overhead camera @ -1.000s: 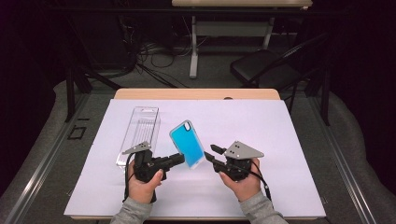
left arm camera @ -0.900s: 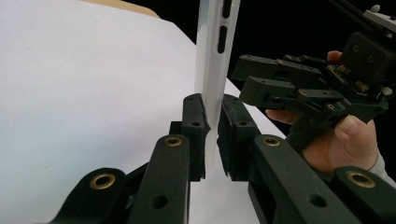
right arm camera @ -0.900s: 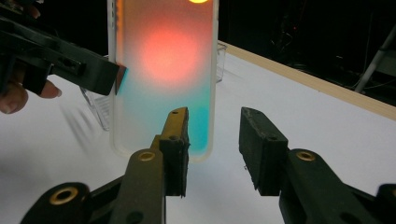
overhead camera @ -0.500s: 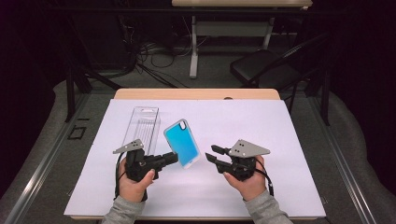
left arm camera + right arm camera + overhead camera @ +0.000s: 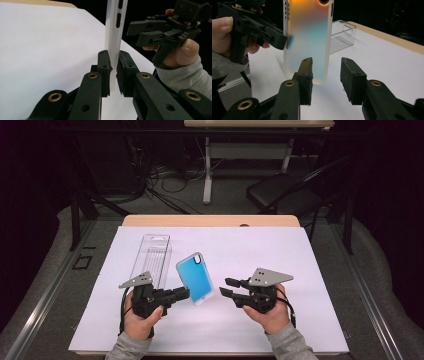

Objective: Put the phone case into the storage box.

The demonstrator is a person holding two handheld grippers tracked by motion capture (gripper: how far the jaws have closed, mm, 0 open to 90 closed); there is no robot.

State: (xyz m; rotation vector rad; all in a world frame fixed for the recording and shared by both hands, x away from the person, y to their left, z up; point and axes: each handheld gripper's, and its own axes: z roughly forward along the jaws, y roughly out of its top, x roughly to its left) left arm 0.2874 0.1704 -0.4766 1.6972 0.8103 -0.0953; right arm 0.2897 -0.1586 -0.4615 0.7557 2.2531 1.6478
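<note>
A phone case (image 5: 196, 277) with a blue back and a whitish rim stands tilted above the white sheet (image 5: 300, 270). My left gripper (image 5: 184, 294) is shut on its lower edge; in the left gripper view both pads (image 5: 104, 62) press the case's thin side (image 5: 113, 37). My right gripper (image 5: 226, 287) hovers just right of the case, open, with nothing between its jaws. In the right gripper view the case (image 5: 308, 37) stands ahead of the open right gripper (image 5: 327, 67), a little left of the gap, and the left gripper (image 5: 277, 40) grips its left edge.
A clear plastic box (image 5: 154, 257) lies on the sheet behind the left hand, also in the right gripper view (image 5: 342, 35). The sheet covers a wooden table (image 5: 210, 220). A dark chair (image 5: 280, 192) and cables sit on the floor beyond the far edge.
The left gripper and the case have shifted slightly to the left, widening the gap to the right gripper a little. The right gripper has barely moved.
</note>
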